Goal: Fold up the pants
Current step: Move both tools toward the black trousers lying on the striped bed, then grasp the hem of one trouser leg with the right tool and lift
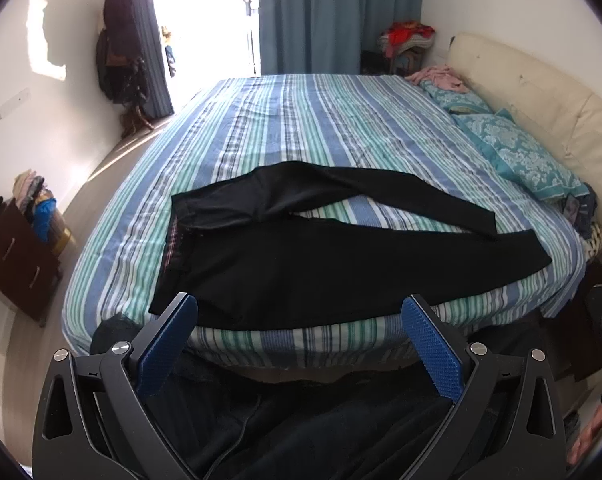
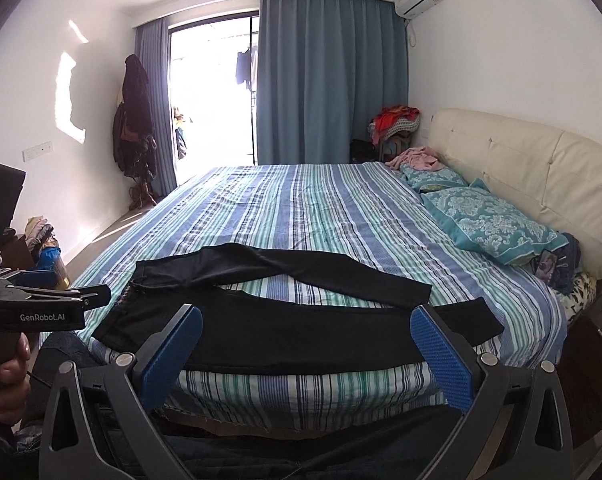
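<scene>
The black pants [image 1: 285, 264] lie flat across the near edge of the bed [image 1: 341, 128], waistband toward the bed's left side and the two legs running toward the headboard side, spread in a narrow V with striped sheet showing between them. The near leg runs right along the mattress edge; the far leg [image 2: 301, 272] angles away and then back, so the two hems end just beside each other. Judged from the way it lies, the fabric is thin, soft and light: expect it to drape and sag rather than hold a line, and to drag on the sheet if you pull it flat. Take hold at the edges, namely the waistband corner [image 1: 177, 204] and the hem of the far leg [image 1: 489, 228], pinching a single layer clear of the bedding. Your left gripper [image 1: 299, 316] is held short of the bed, its blue pads wide apart and empty; your right gripper [image 2: 307, 328] is likewise spread and holding nothing. In the right wrist view the left tool and the hand on its grip [image 2: 5, 376] appear at the left margin. Around the work, two teal patterned pillows [image 2: 489, 220] and a pink garment [image 2: 417, 158] sit by the cream headboard [image 2: 521, 160], well apart from the pants. The middle of the bed is free, so nothing obstructs the fold. Watch only the mattress edge, where the near leg could slide off.
</scene>
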The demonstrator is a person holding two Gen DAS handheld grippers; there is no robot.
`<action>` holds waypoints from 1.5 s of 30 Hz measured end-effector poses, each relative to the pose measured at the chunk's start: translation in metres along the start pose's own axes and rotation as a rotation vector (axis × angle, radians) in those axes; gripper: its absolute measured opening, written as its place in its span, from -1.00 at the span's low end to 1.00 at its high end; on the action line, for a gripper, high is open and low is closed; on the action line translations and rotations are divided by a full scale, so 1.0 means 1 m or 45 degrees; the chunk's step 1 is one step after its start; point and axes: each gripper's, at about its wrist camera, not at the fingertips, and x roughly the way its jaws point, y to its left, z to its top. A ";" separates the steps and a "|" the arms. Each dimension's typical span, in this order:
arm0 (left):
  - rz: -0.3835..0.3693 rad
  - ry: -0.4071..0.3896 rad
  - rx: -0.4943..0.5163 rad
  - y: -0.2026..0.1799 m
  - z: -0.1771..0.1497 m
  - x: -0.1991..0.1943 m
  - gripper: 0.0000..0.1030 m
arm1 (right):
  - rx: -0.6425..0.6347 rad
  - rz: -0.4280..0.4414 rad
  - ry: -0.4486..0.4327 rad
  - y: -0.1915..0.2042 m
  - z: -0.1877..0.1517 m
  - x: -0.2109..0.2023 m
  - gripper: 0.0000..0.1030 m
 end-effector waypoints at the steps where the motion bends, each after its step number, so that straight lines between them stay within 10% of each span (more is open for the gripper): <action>1: 0.013 0.005 -0.009 0.002 0.000 0.002 0.99 | 0.010 -0.005 0.008 -0.002 0.001 0.003 1.00; 14: 0.112 0.100 -0.021 0.005 0.021 0.053 0.99 | 0.067 0.081 0.114 -0.027 -0.004 0.073 1.00; 18: 0.135 0.159 -0.026 0.007 0.031 0.083 0.99 | 0.048 -0.058 0.171 -0.086 -0.003 0.144 0.99; 21: 0.170 0.205 -0.014 0.006 0.031 0.104 0.99 | -0.038 -0.202 0.230 -0.145 -0.007 0.211 0.65; 25: 0.215 0.300 -0.004 0.005 0.023 0.127 0.99 | -0.181 -0.084 0.531 -0.196 -0.032 0.315 -0.12; 36: 0.258 0.441 0.059 -0.010 0.015 0.165 0.99 | -0.582 -0.015 0.768 -0.212 -0.077 0.435 -0.13; 38: 0.264 0.457 0.084 -0.014 0.014 0.173 0.99 | -0.576 -0.011 0.769 -0.216 -0.069 0.437 -0.85; 45: 0.240 0.402 0.072 -0.021 0.051 0.196 0.99 | -0.604 -0.096 0.604 -0.222 0.074 0.475 -0.86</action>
